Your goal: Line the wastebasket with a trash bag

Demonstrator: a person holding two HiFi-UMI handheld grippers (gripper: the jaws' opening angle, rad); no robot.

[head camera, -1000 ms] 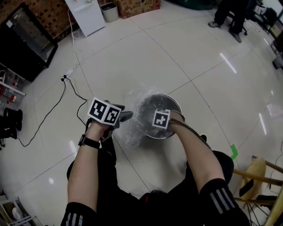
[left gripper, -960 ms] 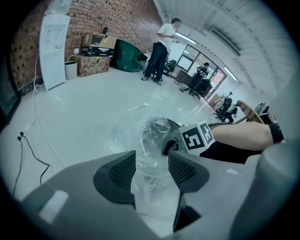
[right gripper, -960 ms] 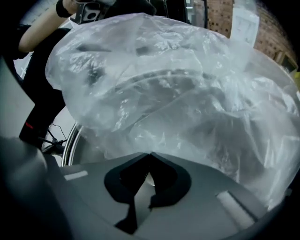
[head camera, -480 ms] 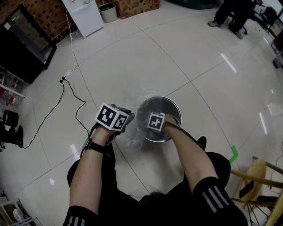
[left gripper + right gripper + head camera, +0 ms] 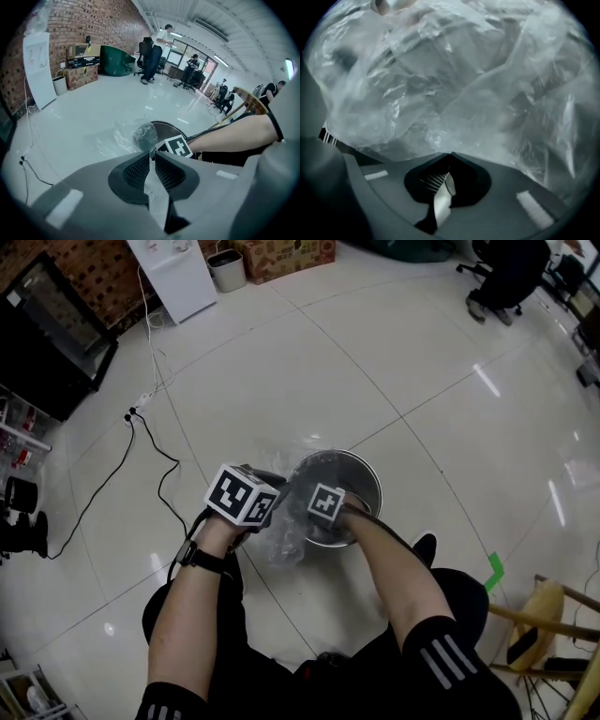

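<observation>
The wastebasket [image 5: 349,463] is a round metal tub, and the clear trash bag [image 5: 284,542] lies bunched over its left rim, partly inside and partly spilling onto the tiles beside it. My left gripper [image 5: 151,154] sits just left of the wastebasket. Its jaws have just been closing and now pinch a fold of the film. My right gripper [image 5: 449,157] reaches down inside the wastebasket, clenched on a thin sliver of bag.

I think the film could slip from these small pinches or tear if I spread it hard. A sideways tug might also skid the wastebasket, because the white tile floor [image 5: 281,371] looks glossy. A black cable [image 5: 159,451] trails left of the wastebasket, and a white cabinet [image 5: 178,273] stands far beyond it.
</observation>
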